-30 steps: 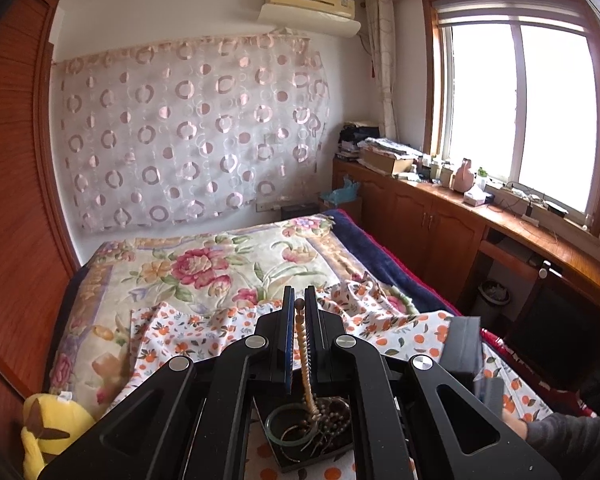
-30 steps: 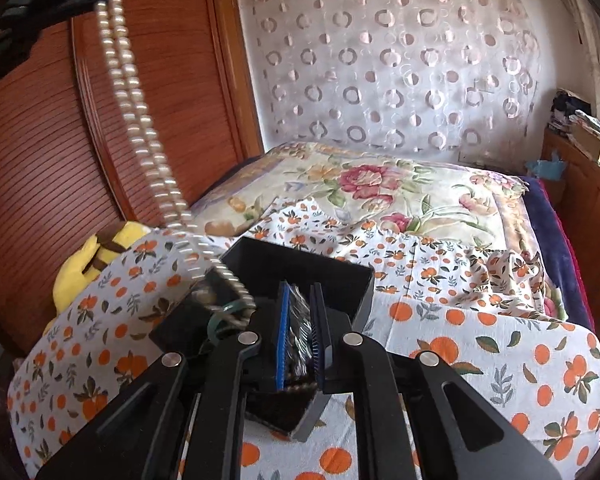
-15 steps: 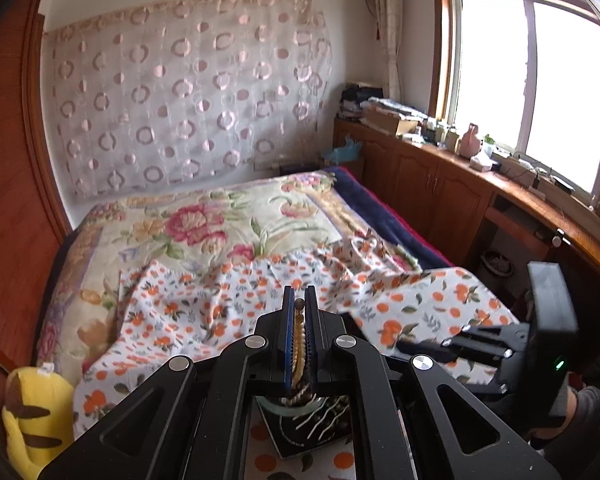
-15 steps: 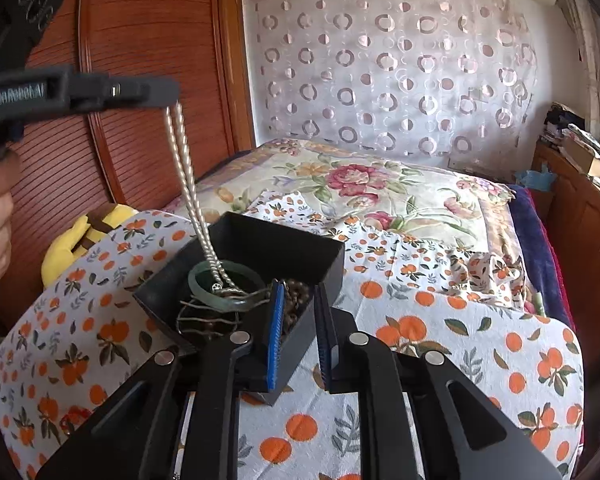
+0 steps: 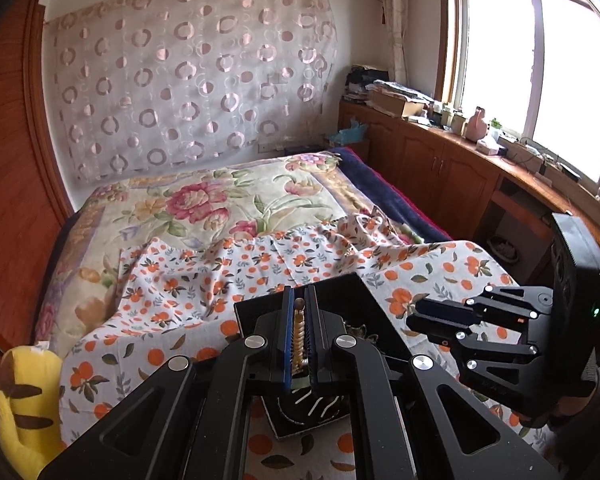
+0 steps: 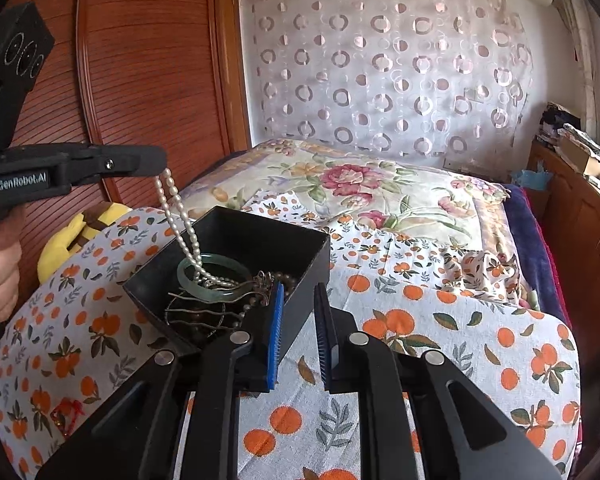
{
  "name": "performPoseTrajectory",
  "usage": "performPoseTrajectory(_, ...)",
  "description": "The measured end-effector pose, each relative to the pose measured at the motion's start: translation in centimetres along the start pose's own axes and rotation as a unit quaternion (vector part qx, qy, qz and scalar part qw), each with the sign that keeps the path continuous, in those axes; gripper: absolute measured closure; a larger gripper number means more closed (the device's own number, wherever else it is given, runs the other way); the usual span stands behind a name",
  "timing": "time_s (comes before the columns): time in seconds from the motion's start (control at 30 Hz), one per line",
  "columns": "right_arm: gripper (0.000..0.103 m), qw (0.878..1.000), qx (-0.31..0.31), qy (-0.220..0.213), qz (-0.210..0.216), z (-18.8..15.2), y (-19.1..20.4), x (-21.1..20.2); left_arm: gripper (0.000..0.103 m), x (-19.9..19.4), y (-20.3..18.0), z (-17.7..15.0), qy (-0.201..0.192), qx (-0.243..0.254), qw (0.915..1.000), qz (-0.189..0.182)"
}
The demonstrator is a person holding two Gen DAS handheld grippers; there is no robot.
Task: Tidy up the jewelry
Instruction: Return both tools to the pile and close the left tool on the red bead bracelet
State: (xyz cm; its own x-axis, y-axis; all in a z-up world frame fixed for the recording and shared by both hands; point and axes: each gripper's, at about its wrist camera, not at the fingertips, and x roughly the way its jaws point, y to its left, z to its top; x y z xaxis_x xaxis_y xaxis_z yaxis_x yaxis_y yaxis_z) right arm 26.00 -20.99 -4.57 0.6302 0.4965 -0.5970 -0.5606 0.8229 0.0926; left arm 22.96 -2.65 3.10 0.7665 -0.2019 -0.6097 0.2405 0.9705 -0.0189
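Pearl beads run up between the blue-lined fingers of the left gripper [image 5: 299, 312], which is clamped narrow on the pearl necklace [image 6: 179, 216]; seen from the right wrist camera, the strand hangs from that gripper's tip as a doubled line and slants down into the black box [image 6: 260, 240], where its lower end lies across the green jade bangle [image 6: 214, 278]. That bangle rests inside the box on top of a tangle of dark bead strings [image 6: 284, 280] and a wavy metal hairpin [image 6: 196, 312]. The box sits on the orange-print cloth [image 6: 440, 328] spread over the bed, with the floral quilt [image 6: 380, 184] beyond it and a yellow plush toy [image 6: 72, 236] at the bed's left edge, against the wooden wardrobe door [image 6: 140, 80]. The right gripper [image 6: 300, 328] stands with its jaws parted by a moderate gap and holds nothing; its left finger [image 6: 274, 332] overlaps the near corner of the box, though whether it touches the wall cannot be told, and its other finger is over the cloth just beside the box. From the left wrist camera the right gripper [image 5: 418, 316] appears to the right of the box [image 5: 340, 292], its tips pointing toward it.
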Motion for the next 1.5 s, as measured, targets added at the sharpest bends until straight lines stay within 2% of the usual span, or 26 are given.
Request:
performPoseTrajectory(0.23, 0.086, 1.000, -0.003, -0.004, 0.002, 0.1, 0.3, -0.4, 0.099, -0.3, -0.2, -1.1, 0.004, -0.003, 1.0000, -0.002)
performPoseTrajectory(0.6, 0.086, 1.000, -0.025, -0.014, 0.001, 1.3, 1.9, -2.1, 0.098, -2.8, 0.0, -3.1, -0.002, -0.013, 0.9999, -0.004)
performPoseTrajectory(0.73, 0.086, 0.999, -0.031, -0.012, 0.008, 1.2, 2.8, -3.2, 0.084, -4.1, 0.1, -5.3, 0.003, -0.014, 0.9999, 0.004)
performPoseTrajectory(0.9, 0.086, 0.999, -0.042, 0.001, 0.011, -0.1, 4.4, -4.2, 0.080, -5.0, 0.9, -9.2, 0.030, -0.033, 0.9990, 0.000)
performPoseTrajectory(0.93, 0.086, 0.999, -0.042, 0.005, 0.012, -0.5, 4.7, -4.3, 0.075, -5.1, 1.0, -10.0, 0.034, -0.037, 0.9987, 0.000)
performPoseTrajectory(1.17, 0.085, 0.998, -0.045, 0.043, 0.016, -4.4, 6.8, -4.7, 0.068, -5.9, 1.4, -14.5, 0.062, -0.056, 0.9965, -0.006)
performPoseTrajectory(1.27, 0.073, 0.997, -0.041, 0.054, 0.021, -5.9, 7.5, -5.1, 0.065, -6.5, 1.0, -16.0, 0.071, -0.057, 0.9958, -0.010)
performPoseTrajectory(1.37, 0.072, 0.997, -0.041, 0.061, 0.024, -7.1, 8.2, -5.5, 0.060, -7.3, 0.2, -17.4, 0.075, -0.046, 0.9960, -0.016)
performPoseTrajectory(1.5, 0.072, 0.997, -0.037, 0.065, 0.027, -8.4, 9.0, -6.4, 0.058, -8.2, -0.5, -18.7, 0.081, -0.039, 0.9957, -0.022)
